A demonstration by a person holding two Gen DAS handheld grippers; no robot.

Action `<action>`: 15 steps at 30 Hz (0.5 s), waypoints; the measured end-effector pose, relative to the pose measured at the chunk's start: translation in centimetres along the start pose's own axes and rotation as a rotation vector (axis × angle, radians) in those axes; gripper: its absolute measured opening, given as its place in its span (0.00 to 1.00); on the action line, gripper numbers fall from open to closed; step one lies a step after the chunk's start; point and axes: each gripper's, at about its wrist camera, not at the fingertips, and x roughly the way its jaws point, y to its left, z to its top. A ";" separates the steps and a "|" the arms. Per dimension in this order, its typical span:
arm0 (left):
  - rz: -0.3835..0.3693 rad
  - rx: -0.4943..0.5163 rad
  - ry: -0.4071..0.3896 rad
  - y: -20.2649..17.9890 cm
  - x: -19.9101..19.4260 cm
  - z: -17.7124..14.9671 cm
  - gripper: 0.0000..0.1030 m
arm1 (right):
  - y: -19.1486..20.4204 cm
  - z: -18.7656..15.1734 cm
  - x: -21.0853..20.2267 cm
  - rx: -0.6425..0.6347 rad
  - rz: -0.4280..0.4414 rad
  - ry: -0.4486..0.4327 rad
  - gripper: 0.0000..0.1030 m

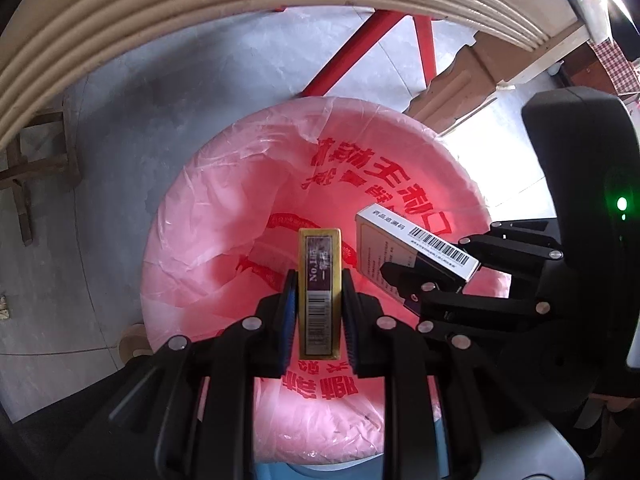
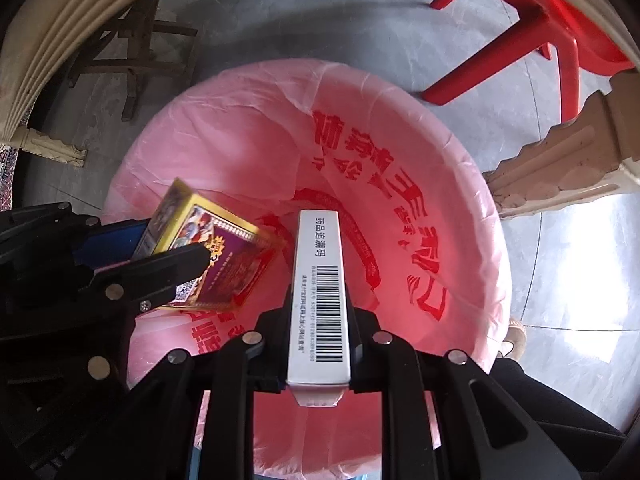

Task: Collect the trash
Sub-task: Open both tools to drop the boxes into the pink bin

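Note:
A bin lined with a pink plastic bag (image 1: 240,184) printed with red characters stands on the floor; it also fills the right wrist view (image 2: 248,136). My left gripper (image 1: 319,280) is shut on a gold and purple box (image 1: 320,292) and holds it over the bin's mouth. The same box shows in the right wrist view (image 2: 224,240), with the left gripper (image 2: 168,256) on it. My right gripper (image 2: 320,292) is shut on a white barcoded box (image 2: 320,292), also over the bin. In the left wrist view that white box (image 1: 404,240) sits in the right gripper (image 1: 432,268).
A cream ridged table edge (image 1: 160,12) arches over the bin. A red plastic chair (image 2: 560,52) stands behind on the grey floor (image 2: 320,12). A carved cream table leg (image 2: 560,168) is at the right, a dark wooden stool (image 2: 132,52) at the left.

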 end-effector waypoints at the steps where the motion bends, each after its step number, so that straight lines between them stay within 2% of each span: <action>1: 0.002 -0.005 0.002 0.1 0.2 0.1 0.21 | 0.1 0.0 0.1 -0.001 -0.002 0.002 0.19; 7: 0.003 -0.020 0.012 0.3 0.2 0.5 0.21 | -0.1 0.3 0.8 -0.007 -0.003 0.005 0.20; 9: 0.008 -0.019 0.022 0.2 0.6 0.4 0.24 | -0.1 0.3 0.9 0.002 -0.001 0.008 0.24; 11: 0.024 -0.025 0.031 0.5 0.8 0.5 0.27 | -0.3 0.4 1.0 0.013 -0.015 0.011 0.32; 15: 0.022 -0.055 0.032 1.1 0.7 0.5 0.33 | -0.9 0.3 1.0 0.035 -0.012 0.004 0.38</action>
